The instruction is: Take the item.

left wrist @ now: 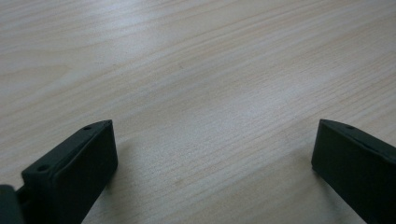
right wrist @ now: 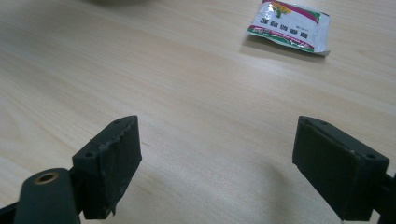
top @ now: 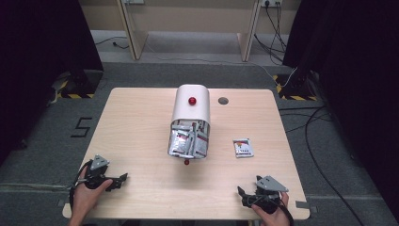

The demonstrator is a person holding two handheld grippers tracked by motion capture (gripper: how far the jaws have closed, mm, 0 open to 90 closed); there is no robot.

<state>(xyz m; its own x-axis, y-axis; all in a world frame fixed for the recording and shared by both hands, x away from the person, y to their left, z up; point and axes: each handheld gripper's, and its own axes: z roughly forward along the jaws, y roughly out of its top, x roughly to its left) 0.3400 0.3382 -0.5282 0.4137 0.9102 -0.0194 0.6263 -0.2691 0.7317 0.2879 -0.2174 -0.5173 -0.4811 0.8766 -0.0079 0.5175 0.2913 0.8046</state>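
Both the left gripper and right gripper are resting spread and empty; the loose sachet is lying beside the packed dispenser, probably too flat, risking slipping

The right tool hangs low over the pale wooden tabletop, its two black jaws spread wide with bare wood between them and nothing in their grip. Farther off and to the right lies a small flat sachet, white with red and green print, resting on the tabletop well apart from the jaws.
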